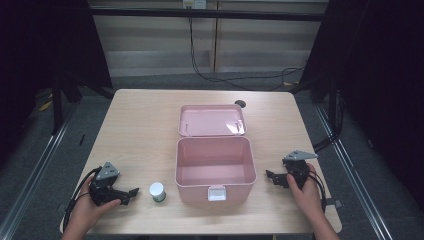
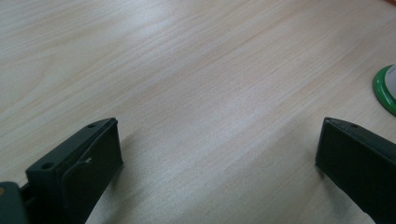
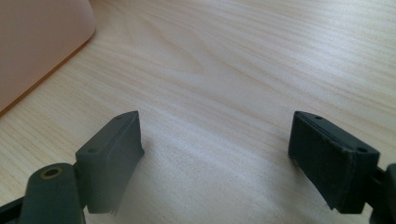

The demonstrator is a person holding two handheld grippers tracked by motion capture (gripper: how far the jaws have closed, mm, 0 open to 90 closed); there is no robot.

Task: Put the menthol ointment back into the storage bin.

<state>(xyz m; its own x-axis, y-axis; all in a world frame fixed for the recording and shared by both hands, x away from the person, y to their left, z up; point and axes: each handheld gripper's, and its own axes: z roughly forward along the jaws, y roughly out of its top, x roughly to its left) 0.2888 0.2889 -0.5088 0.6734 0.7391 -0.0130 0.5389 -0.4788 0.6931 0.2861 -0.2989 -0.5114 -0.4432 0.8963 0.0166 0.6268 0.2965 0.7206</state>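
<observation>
At the near edge of the light wood tabletop (image 1: 140,125), the person's left hand (image 1: 87,210) holds the left gripper (image 1: 131,192) low over the surface, jaws pointing toward the middle. In the left gripper view its two black jaws stand wide apart with only bare wood grain between them; nothing is gripped. Just beyond the jaw tips stands a small white jar with a green rim (image 1: 157,191), upright on the tabletop, between the left gripper and the box; its green edge shows at the right margin of the left gripper view (image 2: 384,91). Whether the jar holds anything cannot be told.

On the opposite side, the right hand (image 1: 306,192) holds the right gripper (image 1: 272,178), jaws pointing toward the box. In the right gripper view these jaws are likewise spread wide and hold nothing; a pink box wall shows at upper left (image 3: 39,42).

Centre: a pink plastic storage box (image 1: 215,170), open, with a white latch (image 1: 216,193) on its near wall. Its interior appears empty. The hinged lid (image 1: 212,120) lies folded back flat on the tabletop behind it, inner face up.

Beyond the lid, a small dark round object (image 1: 240,104) sits near the far edge. Past the tabletop, black cables (image 1: 210,75) run across the floor.
</observation>
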